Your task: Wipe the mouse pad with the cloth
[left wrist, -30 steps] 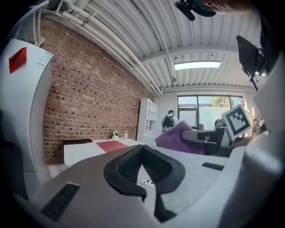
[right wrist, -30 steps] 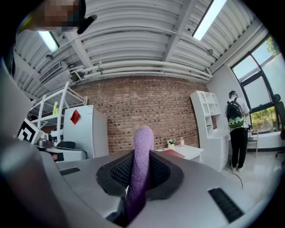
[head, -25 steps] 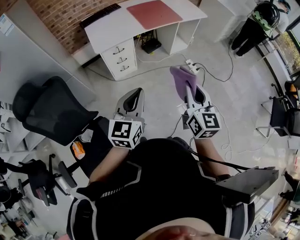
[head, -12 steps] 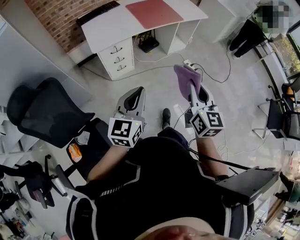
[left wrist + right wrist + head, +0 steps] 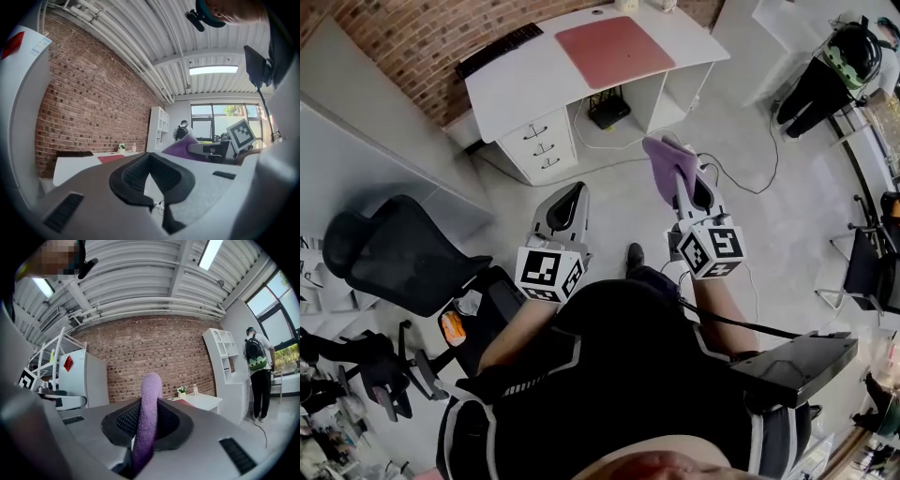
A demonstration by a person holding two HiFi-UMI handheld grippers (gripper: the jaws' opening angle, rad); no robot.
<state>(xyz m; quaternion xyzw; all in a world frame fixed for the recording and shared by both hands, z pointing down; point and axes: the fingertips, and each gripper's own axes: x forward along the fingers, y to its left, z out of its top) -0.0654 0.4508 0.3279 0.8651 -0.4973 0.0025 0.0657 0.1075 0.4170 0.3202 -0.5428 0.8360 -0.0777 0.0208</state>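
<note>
Closing on the worktop, judging by the head view: left tongs (image 5: 577,190) together with nothing between them, right tongs (image 5: 682,184) clamped on the purple cloth (image 5: 664,159), both carried out front as a second ago. Beyond, white worktop (image 5: 520,75) and red mouse pad (image 5: 614,51) sitting fuller in frame than before, yet well apart from the cloth; wiping not begun.

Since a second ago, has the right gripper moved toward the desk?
Yes. The right gripper, shut on the cloth, has come slightly nearer the white desk.
</note>
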